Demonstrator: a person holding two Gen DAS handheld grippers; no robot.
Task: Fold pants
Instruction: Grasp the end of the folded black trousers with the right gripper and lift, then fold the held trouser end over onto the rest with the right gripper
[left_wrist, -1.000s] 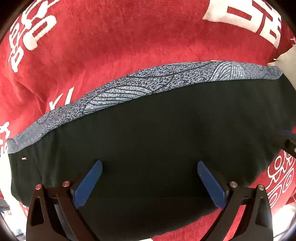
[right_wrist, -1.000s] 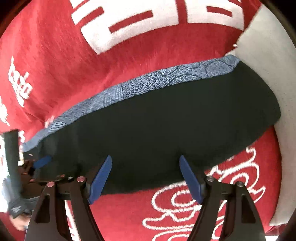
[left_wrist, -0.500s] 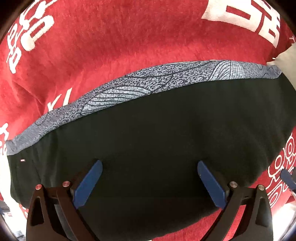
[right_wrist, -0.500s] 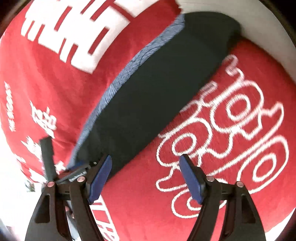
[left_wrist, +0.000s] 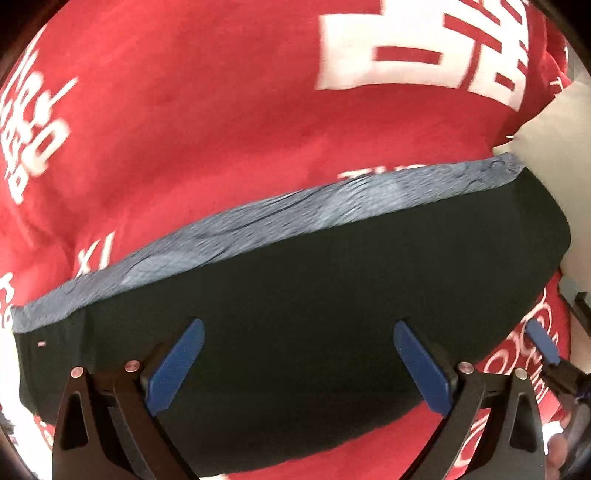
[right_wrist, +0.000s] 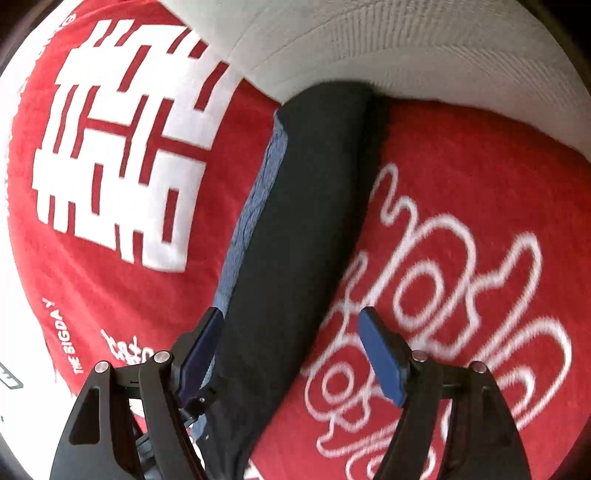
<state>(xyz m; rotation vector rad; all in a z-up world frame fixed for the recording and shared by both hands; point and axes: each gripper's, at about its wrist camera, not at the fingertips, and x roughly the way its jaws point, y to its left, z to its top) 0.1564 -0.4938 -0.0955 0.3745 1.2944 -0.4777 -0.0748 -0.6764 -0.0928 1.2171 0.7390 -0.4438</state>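
R gripper (right_wrist: 293, 354) has swung to pants (right_wrist: 306, 221) end, L gripper (left_wrist: 298, 363) shifted; both fingers apart, next fold pending.

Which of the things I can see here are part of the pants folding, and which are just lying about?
Part of the job:
- dark pants with a blue-grey patterned band, lying folded
- left claw, open over the pants
- right claw, open at the pants' end

Just there:
- red blanket with white lettering, under the pants
- white cloth beyond the blanket
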